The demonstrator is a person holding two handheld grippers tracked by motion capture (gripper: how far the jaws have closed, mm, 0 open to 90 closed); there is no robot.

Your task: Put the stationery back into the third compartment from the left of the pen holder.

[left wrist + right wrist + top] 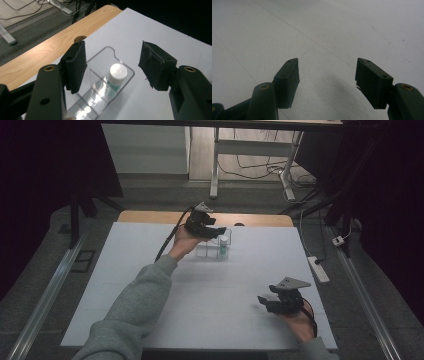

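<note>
Two grippers: both black, two-jawed, each held in one of the person's hands over the white sheet that covers the table [150, 270].
Left sleeve: grey, coming in from 7 o'clock in the high view and reaching toward 12 o'clock.
Left gripper [216, 233]: at about 12 o'clock on the sheet, just over the rack; a black cable trails off it toward 9 o'clock.
Left gripper, jaw state: apart, clamped on nothing; in the left gripper view [112, 64] the pads stand either side of the rack's end and touch neither rack nor bottle.
Clear plastic rack with compartments [120, 61]: on the sheet near the far edge, running from 7 o'clock toward 1 o'clock in the left gripper view; dividers split it into cells.
Small bottle with white round cap and green label [117, 75]: upright in the rack's end cell, between the two jaws but apart from both; in the high view [223, 250] it is at the rack's right end.
Wooden table edge [50, 47]: bare light wood past the sheet, at 10 o'clock in the left gripper view.
Right gripper [264, 303]: at about 4 o'clock on the sheet, well apart from the rack, its tips toward 9 o'clock.
Right gripper, jaw state: apart, with bare white sheet between the pads in the right gripper view [327, 72].
</note>
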